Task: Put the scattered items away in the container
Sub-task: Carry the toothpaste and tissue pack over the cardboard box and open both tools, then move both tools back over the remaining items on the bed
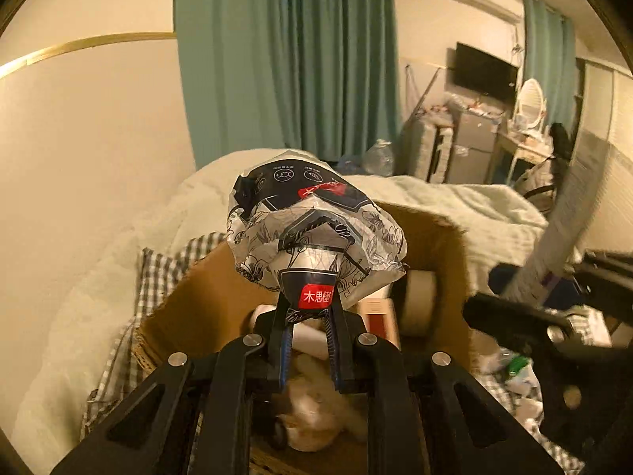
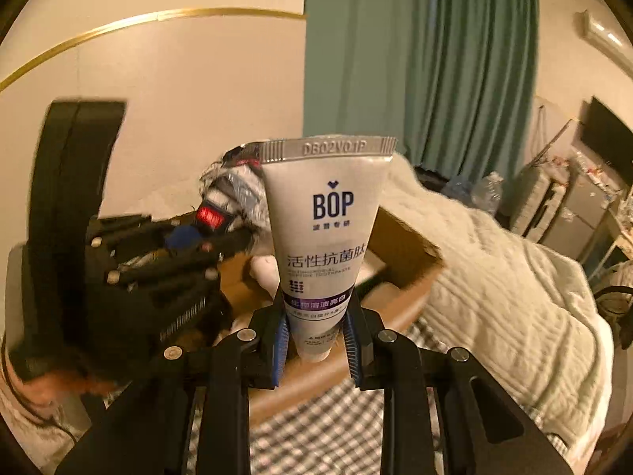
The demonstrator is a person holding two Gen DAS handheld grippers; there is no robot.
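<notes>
Black linkage bars fill the bottom of both wrist views, and the cardboard box on the bed is the landmark for everything else. Above its open top, the left gripper has its fingers narrowed onto the gathered neck of a crumpled printed plastic bag, so the loose bulk balloons forward over the box mouth; pinching the neck probably keeps the slippery film from sliding out. Just to the near side of the box rim, the right gripper clamps a white toothpaste tube near its cap end, crimped tail pointing away, which seems a firmer hold than the flat tail would give. Inside the box lie a roll of tape against the far wall, a small red-and-white carton beside it, and pale soft items nearer the camera. More litter lies on the checked cloth to the right of the box. Both items look ready for release into it.
</notes>
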